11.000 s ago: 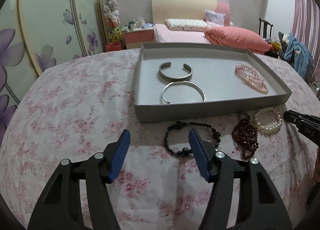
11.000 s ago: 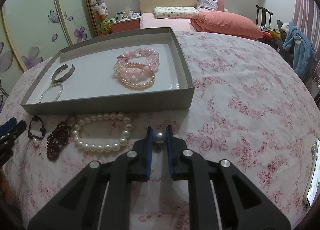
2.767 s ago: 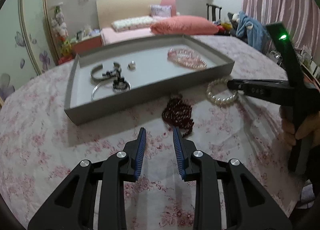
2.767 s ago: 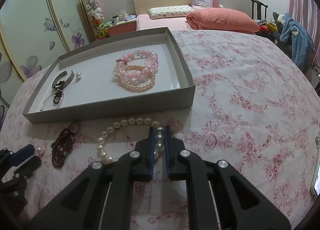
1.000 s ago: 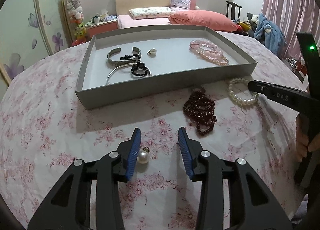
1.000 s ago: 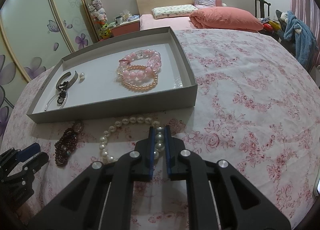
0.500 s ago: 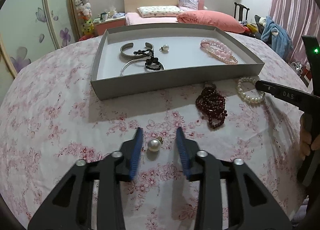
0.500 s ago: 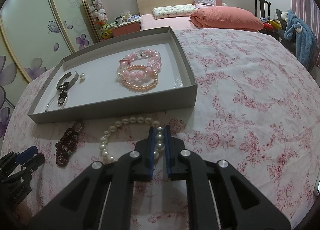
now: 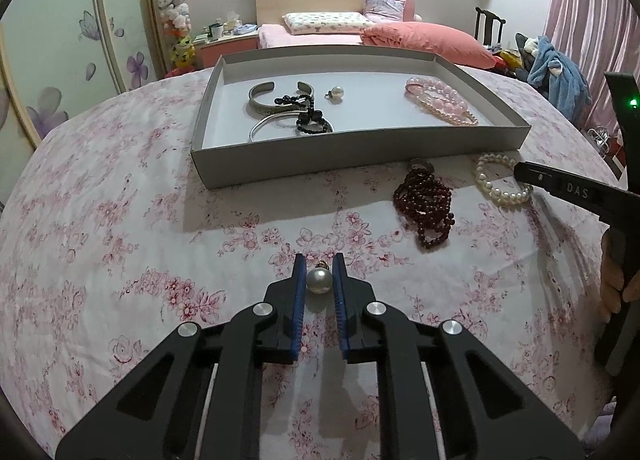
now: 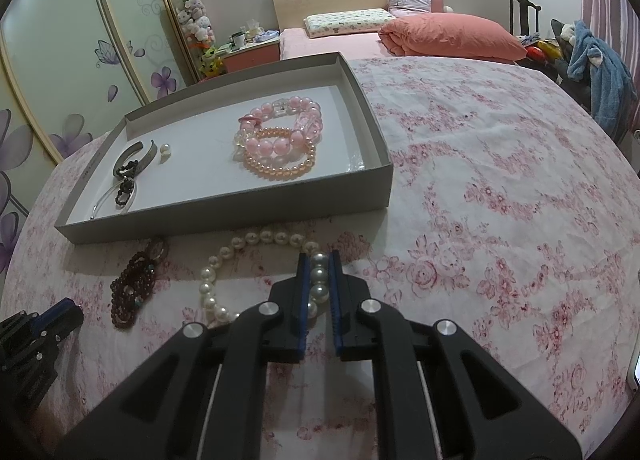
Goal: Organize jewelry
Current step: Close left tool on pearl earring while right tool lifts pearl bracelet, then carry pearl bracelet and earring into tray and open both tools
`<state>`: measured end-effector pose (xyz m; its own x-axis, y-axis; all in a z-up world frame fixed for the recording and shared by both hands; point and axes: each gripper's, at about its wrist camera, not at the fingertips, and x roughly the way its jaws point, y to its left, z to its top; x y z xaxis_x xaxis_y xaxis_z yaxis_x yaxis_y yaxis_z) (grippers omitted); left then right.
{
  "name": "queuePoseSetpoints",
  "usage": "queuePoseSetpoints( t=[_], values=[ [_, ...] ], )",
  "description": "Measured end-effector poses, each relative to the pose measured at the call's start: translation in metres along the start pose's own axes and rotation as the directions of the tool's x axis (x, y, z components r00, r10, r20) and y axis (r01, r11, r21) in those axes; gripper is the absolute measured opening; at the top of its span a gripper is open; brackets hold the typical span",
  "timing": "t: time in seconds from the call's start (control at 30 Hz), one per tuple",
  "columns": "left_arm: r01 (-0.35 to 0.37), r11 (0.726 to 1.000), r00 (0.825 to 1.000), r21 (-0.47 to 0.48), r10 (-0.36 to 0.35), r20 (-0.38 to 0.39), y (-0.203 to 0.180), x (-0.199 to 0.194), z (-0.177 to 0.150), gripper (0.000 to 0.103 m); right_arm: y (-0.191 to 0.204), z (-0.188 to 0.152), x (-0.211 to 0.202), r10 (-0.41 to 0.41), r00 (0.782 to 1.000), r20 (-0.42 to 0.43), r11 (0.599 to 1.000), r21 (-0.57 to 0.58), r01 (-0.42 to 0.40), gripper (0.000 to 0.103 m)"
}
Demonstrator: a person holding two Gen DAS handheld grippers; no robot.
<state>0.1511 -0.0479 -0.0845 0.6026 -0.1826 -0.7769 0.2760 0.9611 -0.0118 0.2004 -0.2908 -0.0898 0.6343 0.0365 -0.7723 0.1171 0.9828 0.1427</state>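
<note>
Closing since a second ago, the left hand-held gripper (image 9: 319, 280) is now pinching the loose pearl pendant (image 9: 319, 280) on the floral counter (image 9: 120, 219), short of the grey tray (image 9: 340, 159) — small, hard, round, likely slippery; best squeezed across its middle. Right hand-held gripper (image 10: 319, 274) is staying clamped on the white pearl bracelet (image 10: 256, 238) — limp, beaded.

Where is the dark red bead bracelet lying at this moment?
In the left wrist view, the dark red bead bracelet lies on the floral cloth, just in front of the grey tray, with the white pearl bracelet to its right.
</note>
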Motion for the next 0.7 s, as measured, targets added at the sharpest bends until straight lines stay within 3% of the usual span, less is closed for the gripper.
queuePoseSetpoints(
  t=[0.23,0.37,0.53,0.7],
  values=[
    [-0.027,0.999,1.0,-0.017,0.027,0.001,0.006,0.005,0.007,0.014,-0.003,-0.003,-0.003,0.012,1.0,0.009,1.0,0.016,-0.012,0.01],
    [-0.038,0.999,0.999,-0.037,0.038,0.011,0.011,0.007,0.012,0.014,-0.003,-0.003,-0.014,0.056,0.997,0.059,0.998,0.023,-0.057,0.01],
    [-0.03,0.998,0.998,-0.058,0.033,0.06,0.015,0.0,0.016,0.014,0.004,-0.002,-0.04,0.159,0.974,0.161,0.987,-0.003,-0.16,0.01],
    [-0.01,0.997,0.994,-0.077,0.018,0.11,0.017,-0.009,0.018,0.014,0.014,-0.003,-0.057,0.211,0.953,0.217,0.977,-0.037,-0.209,0.01]
  ],
)
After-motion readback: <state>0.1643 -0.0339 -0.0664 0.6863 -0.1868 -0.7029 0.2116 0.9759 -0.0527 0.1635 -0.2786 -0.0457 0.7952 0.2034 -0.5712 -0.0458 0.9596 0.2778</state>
